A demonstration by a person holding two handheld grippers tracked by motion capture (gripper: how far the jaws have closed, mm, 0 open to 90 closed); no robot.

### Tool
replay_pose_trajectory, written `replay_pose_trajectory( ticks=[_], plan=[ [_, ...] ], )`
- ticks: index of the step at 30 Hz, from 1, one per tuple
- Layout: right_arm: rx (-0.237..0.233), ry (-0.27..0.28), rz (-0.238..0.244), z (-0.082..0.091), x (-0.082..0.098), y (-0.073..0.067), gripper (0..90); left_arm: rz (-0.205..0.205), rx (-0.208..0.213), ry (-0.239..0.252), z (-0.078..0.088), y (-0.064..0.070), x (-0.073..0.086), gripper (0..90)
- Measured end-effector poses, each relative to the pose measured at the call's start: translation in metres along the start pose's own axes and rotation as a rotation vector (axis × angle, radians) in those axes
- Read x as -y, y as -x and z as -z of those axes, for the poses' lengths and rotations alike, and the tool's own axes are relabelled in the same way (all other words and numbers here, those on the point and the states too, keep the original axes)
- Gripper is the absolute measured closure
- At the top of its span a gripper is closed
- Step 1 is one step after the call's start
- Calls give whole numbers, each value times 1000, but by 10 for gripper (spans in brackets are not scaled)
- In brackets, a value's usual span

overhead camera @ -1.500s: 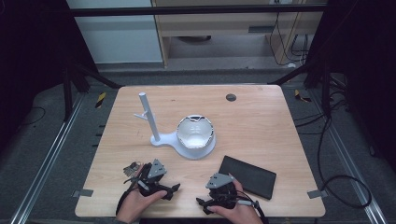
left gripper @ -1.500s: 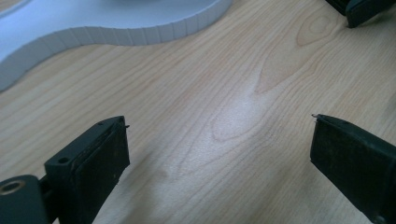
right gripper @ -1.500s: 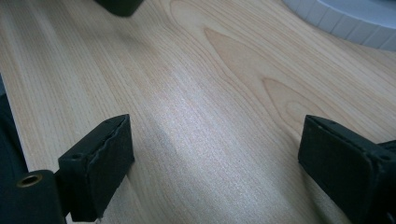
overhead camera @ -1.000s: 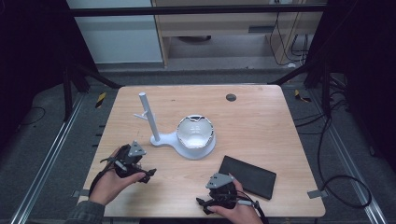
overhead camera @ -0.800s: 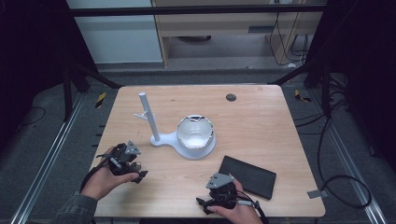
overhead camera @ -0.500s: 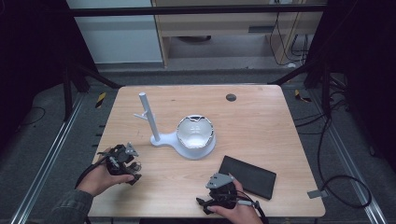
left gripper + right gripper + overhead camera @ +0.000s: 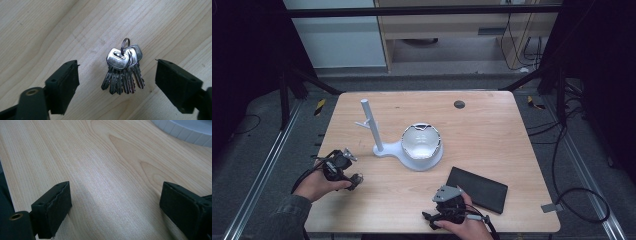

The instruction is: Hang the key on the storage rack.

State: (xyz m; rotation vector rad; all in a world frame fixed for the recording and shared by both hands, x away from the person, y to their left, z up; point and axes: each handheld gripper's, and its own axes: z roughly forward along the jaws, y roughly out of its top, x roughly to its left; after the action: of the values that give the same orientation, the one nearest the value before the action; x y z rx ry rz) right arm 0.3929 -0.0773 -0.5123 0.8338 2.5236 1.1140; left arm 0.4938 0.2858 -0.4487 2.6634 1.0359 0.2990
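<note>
Bunch of keys [image 7: 122,71] flat on the wooden counter [image 7: 492,130], between the wide-spread jaws of the left tongs [image 7: 116,75] near its left edge. Right tongs [image 7: 115,202] likewise released, at the front edge beside a black tablet [image 7: 478,189].

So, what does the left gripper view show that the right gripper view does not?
The left gripper view shows a bunch of keys on one ring, lying flat on the table between the open jaws of the left gripper, not touched by them. The right gripper view shows the curved white edge of a stand at the top right, and bare wood between the right gripper jaws. Both show open black jaws over the same table.
</note>
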Motion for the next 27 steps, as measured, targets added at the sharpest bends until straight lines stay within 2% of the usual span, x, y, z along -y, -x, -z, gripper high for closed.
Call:
replay_pose_trajectory(
  ticks=[3,5,11,14,18,24,27],
  plan=[
    [0,0,0,0,0,0,104,-6,-1,-7,-2,-1,-1,270],
    [0,0,0,0,0,0,104,-12,0,-15,-4,-1,-3,340],
    [0,0,1,0,0,0,104,-7,7,-43,-11,-5,-3,401],
    [0,0,1,0,0,0,104,4,38,-46,-14,-9,-1,446],
    [1,0,1,0,0,0,104,9,50,-51,-16,-11,0,467],
    [0,0,1,0,0,0,104,31,96,-58,-18,-13,0,521],
    [0,1,1,0,0,0,104,34,102,-64,-17,-14,0,615]
  ],
)
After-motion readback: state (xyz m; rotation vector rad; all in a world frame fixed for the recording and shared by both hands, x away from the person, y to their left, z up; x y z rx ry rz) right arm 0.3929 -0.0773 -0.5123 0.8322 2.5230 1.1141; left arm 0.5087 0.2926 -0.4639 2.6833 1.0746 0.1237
